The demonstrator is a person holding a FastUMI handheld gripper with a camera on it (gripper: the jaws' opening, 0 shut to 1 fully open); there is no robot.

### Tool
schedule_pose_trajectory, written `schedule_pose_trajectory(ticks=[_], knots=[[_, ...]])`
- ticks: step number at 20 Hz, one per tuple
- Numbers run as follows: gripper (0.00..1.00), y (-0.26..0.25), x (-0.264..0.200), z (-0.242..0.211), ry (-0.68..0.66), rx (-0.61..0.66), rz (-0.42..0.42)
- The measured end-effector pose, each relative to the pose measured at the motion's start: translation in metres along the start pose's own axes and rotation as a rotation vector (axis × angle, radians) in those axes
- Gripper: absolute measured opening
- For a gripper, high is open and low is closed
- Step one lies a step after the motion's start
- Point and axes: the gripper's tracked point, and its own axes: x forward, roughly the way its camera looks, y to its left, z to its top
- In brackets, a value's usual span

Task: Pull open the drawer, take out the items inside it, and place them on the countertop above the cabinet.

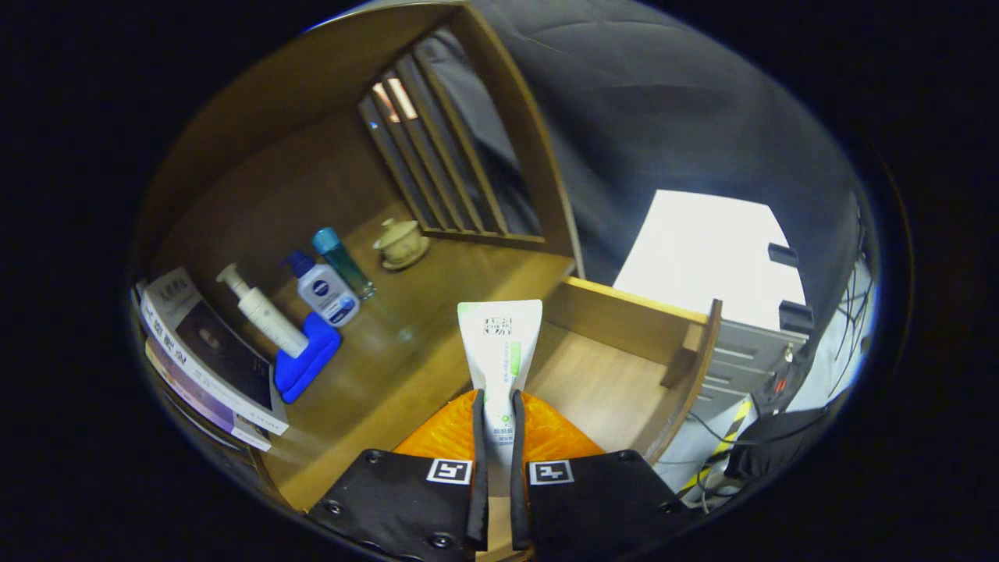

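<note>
Fingers of the gripper (495,406) pinch a white tube (499,351) from both sides, holding it upright above the pulled-out drawer (624,343), whose wooden floor shows to the tube's right. Beyond the fingers to the left lies the countertop (406,343), already crowded: a white pump bottle (261,312), a blue-capped lotion bottle (324,290), a teal bottle (343,261), a blue cloth (306,359), stacked books (207,355) and a lidded cup (399,242) near the slatted side panel (445,148).
</note>
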Motion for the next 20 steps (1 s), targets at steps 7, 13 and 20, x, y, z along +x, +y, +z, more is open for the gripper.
schedule_pose_trajectory(ticks=[7,13,20], knots=[[0.13,0.081,0.007,0.0,-0.003,-0.282,0.19],[0.13,0.131,0.031,-0.009,0.038,-0.54,0.307],[0.47,0.143,0.036,-0.011,0.052,-0.61,0.432]])
